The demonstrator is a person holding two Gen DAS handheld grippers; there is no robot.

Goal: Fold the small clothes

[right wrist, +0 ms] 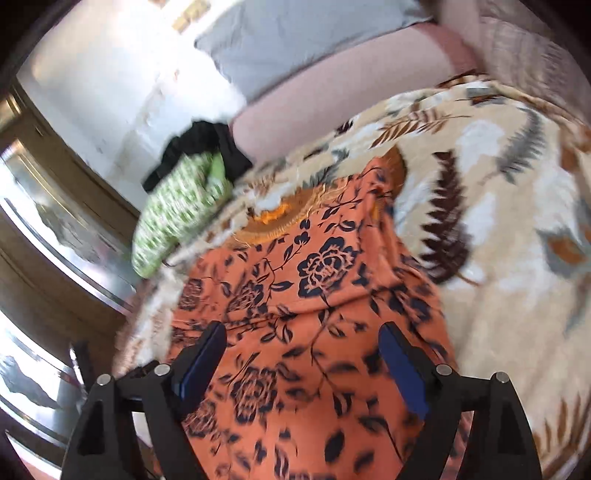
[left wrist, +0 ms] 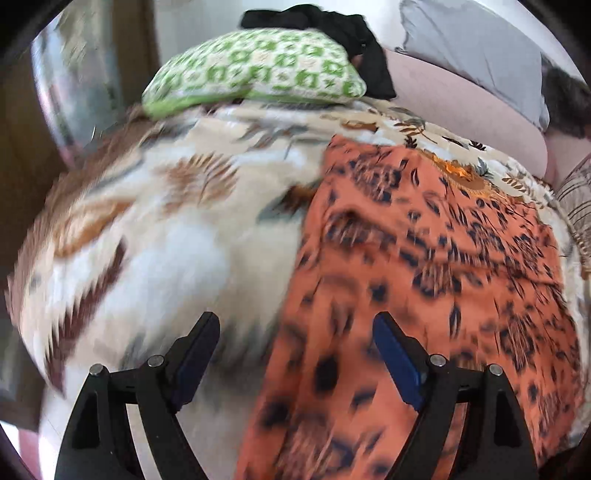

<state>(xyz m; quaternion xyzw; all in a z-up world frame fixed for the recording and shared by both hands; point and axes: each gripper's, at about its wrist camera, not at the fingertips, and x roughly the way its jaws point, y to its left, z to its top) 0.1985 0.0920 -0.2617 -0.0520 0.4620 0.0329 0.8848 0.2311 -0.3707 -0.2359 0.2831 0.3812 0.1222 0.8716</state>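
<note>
The orange garment with a dark blue floral print (right wrist: 314, 295) lies spread flat on the cream leaf-patterned blanket (left wrist: 184, 229). Left gripper (left wrist: 295, 354): jaws wide apart, nothing between them, positioned above the garment's left edge where it meets the blanket. Right gripper (right wrist: 303, 362): jaws wide apart, empty, positioned over the garment's middle. Beyond the garment's far end, a green-and-white patterned fabric bundle (left wrist: 255, 70) rests on the blanket, with a black cloth (left wrist: 343, 33) behind it.
</note>
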